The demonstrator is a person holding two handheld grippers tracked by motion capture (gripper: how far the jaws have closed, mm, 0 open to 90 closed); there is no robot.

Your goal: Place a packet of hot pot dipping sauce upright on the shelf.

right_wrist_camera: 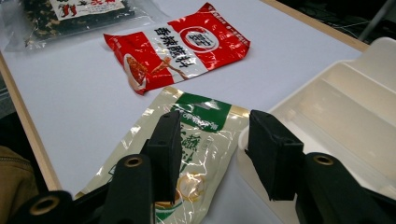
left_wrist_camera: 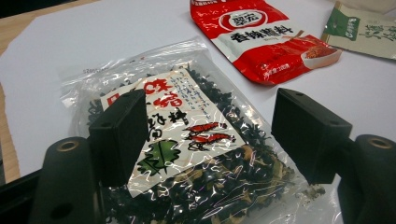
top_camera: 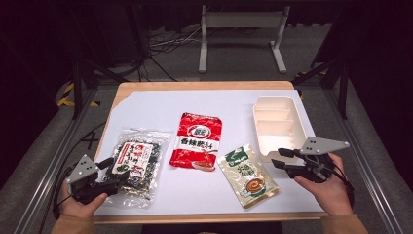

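The left hand-held gripper point(left_wrist_camera: 205, 135) sits closest to its own camera, its two black jaws standing wide apart with nothing pressed between them, and straight ahead of them lies the clear packet of dark dried greens point(left_wrist_camera: 187, 154). In the high view that same left hand-held gripper point(top_camera: 111, 176) hovers at the packet's near left edge, over the lower left corner of the white tabletop point(top_camera: 151, 105), so the packet point(top_camera: 135, 165) lies just forward and to the right of the jaws. Its long axis runs away from the person (slightly slanted), which means the jaws straddle it across its short width.

The right hand-held gripper point(top_camera: 278, 158) is held with its jaws partly open and empty, pointing leftward between the green-and-cream sachet point(top_camera: 247, 174) and the white compartment tray point(top_camera: 278, 126). Seen along its own jaws, the sachet point(right_wrist_camera: 187, 140) lies under and ahead of the left jaw, the tray's rim point(right_wrist_camera: 327, 93) just beside the other.

The red sachet point(top_camera: 197, 140) lies in the middle, well apart from both hands. My judgement: the left hand is nearer the greens packet, the right nearer the green sachet and the tray, and each need only dip forward and down.
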